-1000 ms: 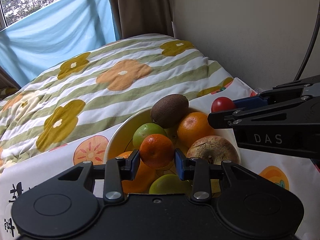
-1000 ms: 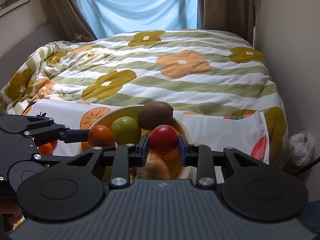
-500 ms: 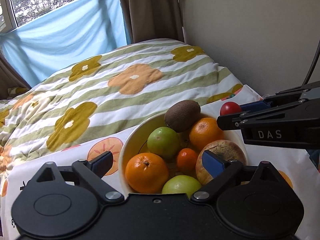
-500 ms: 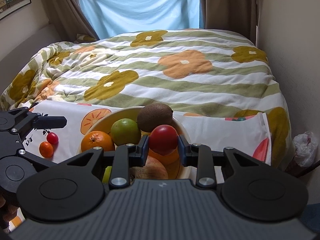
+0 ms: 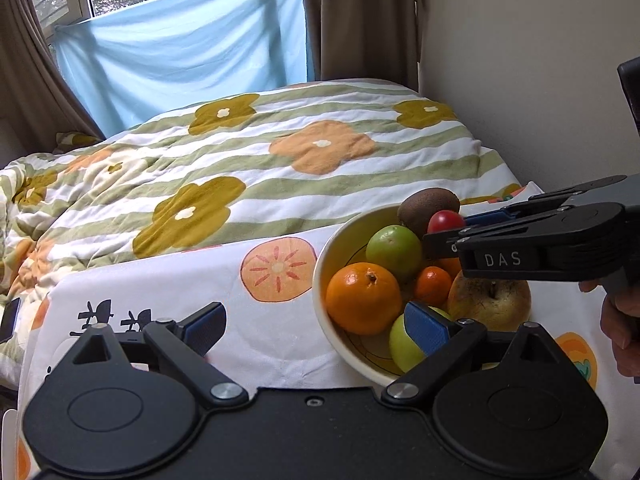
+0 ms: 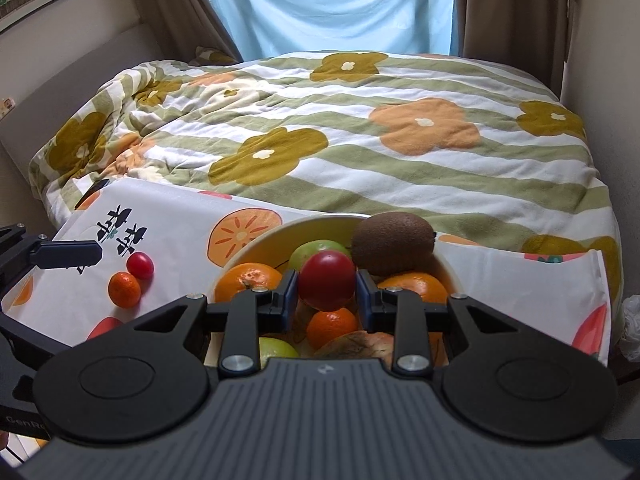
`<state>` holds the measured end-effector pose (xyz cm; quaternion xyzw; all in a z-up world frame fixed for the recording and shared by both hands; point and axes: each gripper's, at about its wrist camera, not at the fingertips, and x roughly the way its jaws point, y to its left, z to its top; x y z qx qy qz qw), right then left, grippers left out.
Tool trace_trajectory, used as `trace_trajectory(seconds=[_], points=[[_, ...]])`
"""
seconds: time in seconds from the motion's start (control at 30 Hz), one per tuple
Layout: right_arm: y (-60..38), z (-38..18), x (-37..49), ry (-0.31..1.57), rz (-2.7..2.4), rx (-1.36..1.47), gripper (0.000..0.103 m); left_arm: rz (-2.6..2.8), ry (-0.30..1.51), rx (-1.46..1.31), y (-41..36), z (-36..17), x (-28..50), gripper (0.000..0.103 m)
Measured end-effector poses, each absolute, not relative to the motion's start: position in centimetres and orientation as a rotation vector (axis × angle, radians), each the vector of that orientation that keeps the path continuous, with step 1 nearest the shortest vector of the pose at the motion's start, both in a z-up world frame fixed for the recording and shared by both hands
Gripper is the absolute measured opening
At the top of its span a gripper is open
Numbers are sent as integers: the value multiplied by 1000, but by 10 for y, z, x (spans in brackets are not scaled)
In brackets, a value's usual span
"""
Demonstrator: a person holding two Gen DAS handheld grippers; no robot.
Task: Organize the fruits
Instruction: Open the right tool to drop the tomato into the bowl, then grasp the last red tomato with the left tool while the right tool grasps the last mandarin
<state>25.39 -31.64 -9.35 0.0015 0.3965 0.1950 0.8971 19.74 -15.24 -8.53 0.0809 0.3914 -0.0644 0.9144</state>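
Note:
A cream bowl [image 5: 332, 248] on a white fruit-print cloth [image 5: 160, 288] holds oranges, green fruits, a kiwi [image 5: 428, 205], a brown apple [image 5: 490, 298] and a small mandarin [image 5: 432, 285]. My left gripper [image 5: 316, 326] is open and empty, just left of the bowl's near rim. My right gripper [image 6: 327, 294] is shut on a red tomato [image 6: 327, 285] and holds it over the bowl [image 6: 260, 240]; it also shows in the left wrist view [image 5: 446, 221]. A small mandarin [image 6: 124, 289] and a cherry tomato [image 6: 140, 265] lie on the cloth left of the bowl.
A bed with a green-striped flower quilt [image 6: 360, 128] lies behind the cloth. A wall [image 5: 540, 80] stands to the right, with curtains and a blue sheet [image 5: 180, 52] at the window. A white plastic bag [image 6: 631, 320] sits at the far right.
My left gripper let go of the small mandarin into the bowl, opened wide and pulled back to the left. My right gripper, still holding the tomato, moved further over the bowl.

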Motion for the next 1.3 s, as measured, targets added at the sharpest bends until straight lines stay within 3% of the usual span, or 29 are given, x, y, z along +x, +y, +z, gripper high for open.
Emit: trace_trajectory(seconds=[0.23,0.27,0.3,0.37,0.4,1.3], points=[[-302,-106,246,844,425,-4,47,-98,834,147,-139,-92,182,98],[-301,-106,245,840,423,-9,55,-94,837,147,-138,-94,180,98],[-300,-106,245,839,424,-20,74,-91,840,147,-137,-94,179,98],[-299,-103,240,808,403,-40,101,-85,840,147,-136,-93,176,98],[-300,-100,235,778,396,-52,103,-81,838,147,-135,-93,173,98],[-267,-42,173,694,390,-16,103,69,716,156,-62,-39,113,98]])
